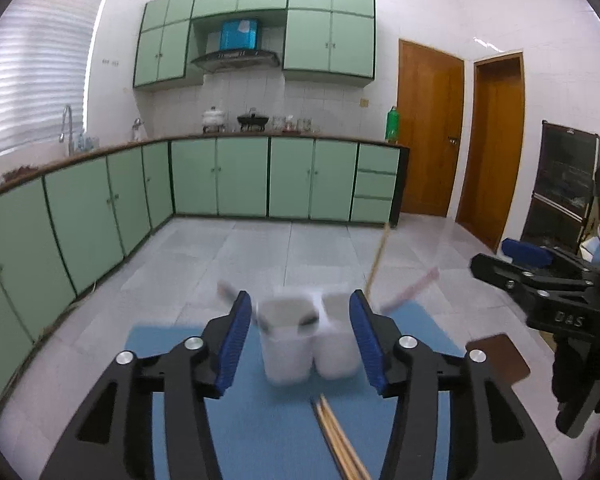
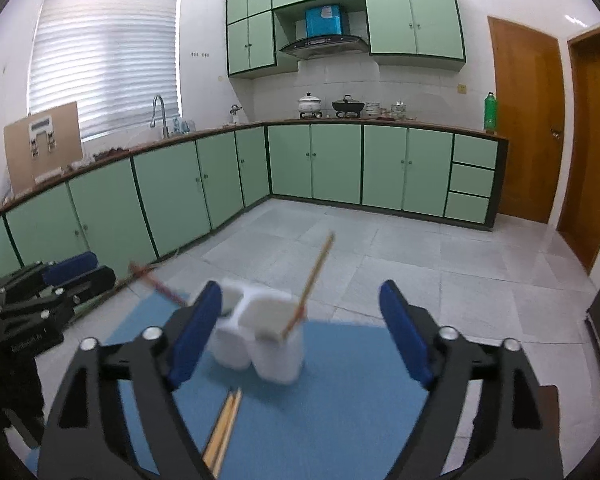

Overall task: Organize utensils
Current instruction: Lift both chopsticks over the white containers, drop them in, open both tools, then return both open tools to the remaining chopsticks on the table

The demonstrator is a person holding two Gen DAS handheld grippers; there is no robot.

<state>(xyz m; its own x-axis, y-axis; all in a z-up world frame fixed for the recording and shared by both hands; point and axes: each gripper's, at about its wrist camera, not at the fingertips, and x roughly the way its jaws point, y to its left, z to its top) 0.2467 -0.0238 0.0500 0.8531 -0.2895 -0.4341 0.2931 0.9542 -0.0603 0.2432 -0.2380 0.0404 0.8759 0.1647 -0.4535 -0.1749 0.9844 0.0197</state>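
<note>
A white utensil holder (image 1: pixel 306 340) with several compartments stands on a blue mat (image 1: pixel 180 344); it also shows in the right wrist view (image 2: pixel 266 332). A wooden chopstick (image 1: pixel 376 258) and a pink utensil (image 1: pixel 410 288) lean out of it. The chopstick (image 2: pixel 314 280) and pink utensil (image 2: pixel 156 282) show in the right wrist view too. More wooden chopsticks (image 1: pixel 338 436) lie on the mat in front of the holder, and appear in the right wrist view (image 2: pixel 222 432). My left gripper (image 1: pixel 300 340) is open and empty, just before the holder. My right gripper (image 2: pixel 300 334) is open and empty, wide around the holder's near side.
The mat (image 2: pixel 340 400) lies on a table above a grey tiled floor (image 1: pixel 260 248). A brown coaster-like board (image 1: pixel 500 354) sits at the mat's right edge. Green cabinets (image 1: pixel 220 176) run along the far walls. The other gripper's body (image 1: pixel 548 288) is at the right.
</note>
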